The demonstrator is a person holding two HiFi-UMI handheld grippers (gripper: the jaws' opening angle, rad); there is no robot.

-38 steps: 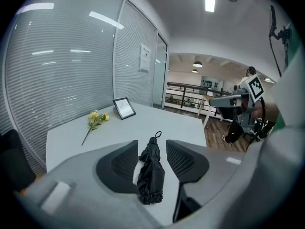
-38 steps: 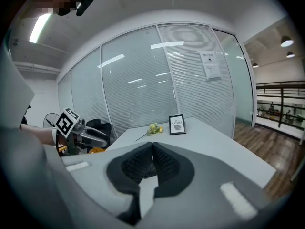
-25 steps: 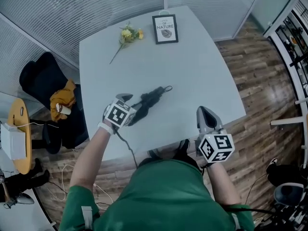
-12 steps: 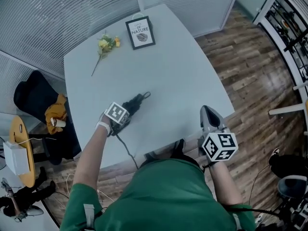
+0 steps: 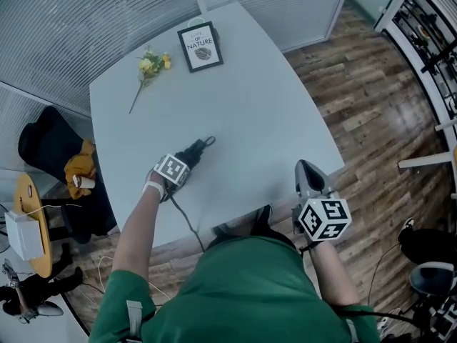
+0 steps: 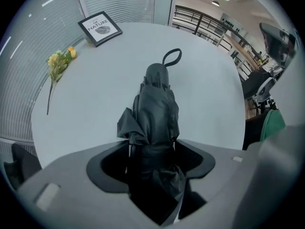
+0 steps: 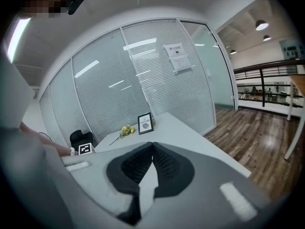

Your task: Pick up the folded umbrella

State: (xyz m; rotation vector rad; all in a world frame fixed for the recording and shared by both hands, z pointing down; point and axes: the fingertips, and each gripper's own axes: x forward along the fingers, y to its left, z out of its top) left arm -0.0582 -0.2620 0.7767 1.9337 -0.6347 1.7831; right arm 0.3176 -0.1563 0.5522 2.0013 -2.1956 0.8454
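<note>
1. Folded umbrella (image 6: 155, 113): black, lying flat on the pale tabletop (image 5: 264, 120), wrist loop pointing away.
2. Left hand-held gripper (image 6: 152, 149): pointing down, jaws just opened wide and straddling the umbrella's near end. Pads not pressing.
3. Right hand-held gripper (image 7: 151, 147): jaws pressed together, empty, well apart.
4. Judged light, with loose, slippery fabric over a stiff core. Pinch across the strapped bundle.
5. Tabletop smooth. Framed print (image 5: 200, 46) and yellow flowers (image 5: 150, 64) at the far end. Blinded glass walls (image 7: 143, 70), wood floor (image 5: 371, 98).
</note>
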